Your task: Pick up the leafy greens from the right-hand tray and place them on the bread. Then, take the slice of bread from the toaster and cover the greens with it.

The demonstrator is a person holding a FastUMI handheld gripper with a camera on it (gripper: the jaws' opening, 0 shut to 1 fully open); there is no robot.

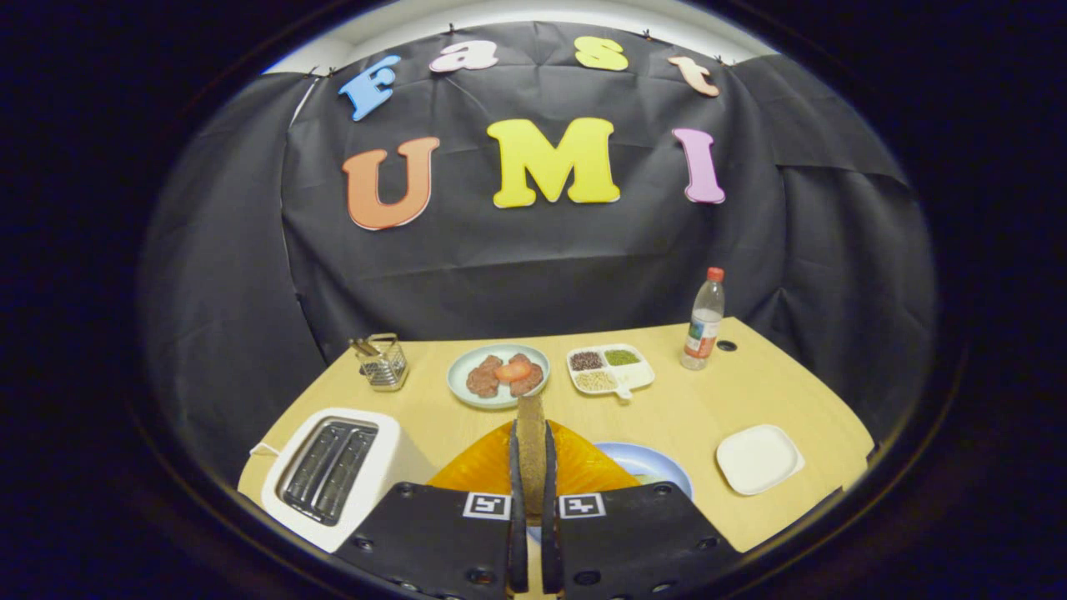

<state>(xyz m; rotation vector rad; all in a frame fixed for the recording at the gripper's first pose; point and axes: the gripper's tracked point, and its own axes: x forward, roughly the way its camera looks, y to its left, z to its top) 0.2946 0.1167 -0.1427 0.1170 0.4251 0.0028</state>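
A: Gripper (530,467) state?

B: Clamped on the slice of bread (530,433). The slice is held upright, edge-on, pressed between both fingers and standing up past the fingertips.

A: Toaster?

B: The toaster (333,471) is seen just to the left of the gripper on the worktop (692,408), slots bare. So the slice is judged to be out and in carry.

A: Where is it meant to go?

B: Below and just ahead of the fingers an orange sheet (575,467) is seen, with a blue plate (650,462) just to its right. The bread and greens to be covered cannot be made out; they are probably hidden under the gripper.

A: Right-hand tray?

B: A white tray (758,458) lies well to the right of the gripper, no greens visible on it, so the greens step is judged done.

A: Risks?

B: The slice is gripped edge-on and must be turned flat; if released while upright, it may topple off the stack or shove the greens aside. The drop target is masked by the gripper body, so misalignment is likely. A hard squeeze may also crumble the slice.

A: Background clutter?

B: Far beyond the fingers: a plate of meat (498,377), a divided dish (610,369), a bottle (703,320), a utensil holder (383,361). Not in the path.
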